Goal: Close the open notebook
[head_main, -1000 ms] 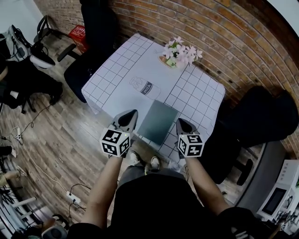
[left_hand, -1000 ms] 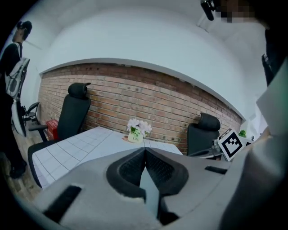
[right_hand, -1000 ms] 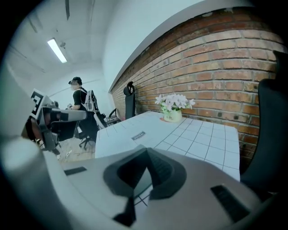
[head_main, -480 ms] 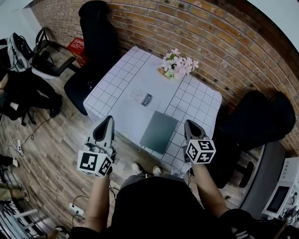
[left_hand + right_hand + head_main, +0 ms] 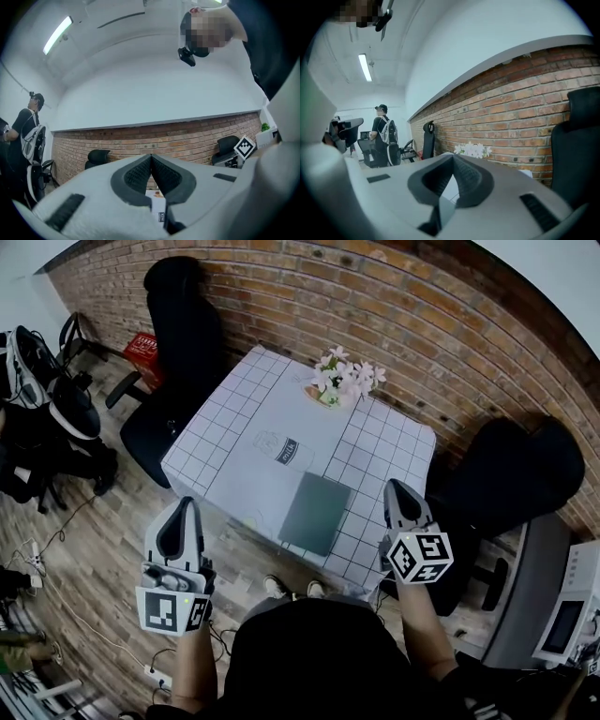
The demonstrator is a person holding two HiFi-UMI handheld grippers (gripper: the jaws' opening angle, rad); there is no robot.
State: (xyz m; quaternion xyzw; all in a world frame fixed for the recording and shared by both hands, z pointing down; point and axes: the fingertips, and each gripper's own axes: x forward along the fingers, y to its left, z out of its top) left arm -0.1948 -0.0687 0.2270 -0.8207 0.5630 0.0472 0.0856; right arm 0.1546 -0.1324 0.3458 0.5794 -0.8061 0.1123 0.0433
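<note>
**One camera high, two near level**

The head view looks steeply down on the table point(image 5: 234, 427) from well above. Cameras on the left gripper point(image 5: 186, 507) and right gripper point(image 5: 396, 488) sit close behind the jaws, facing about level toward the brick wall point(image 5: 187, 140). All three views share wall and table.

A closed dark-green notebook point(image 5: 315, 513) lies flat near the front edge of the white, gridded bench point(image 5: 230, 432), with a bunch of flowers point(image 5: 342, 381) at its far edge. The left hand-held gripper point(image 5: 184, 507) hangs over the wooden floor point(image 5: 103, 540) beside the bench. The right hand-held gripper point(image 5: 395, 487) hovers at its right front corner. Both are clear of the notebook.
</note>
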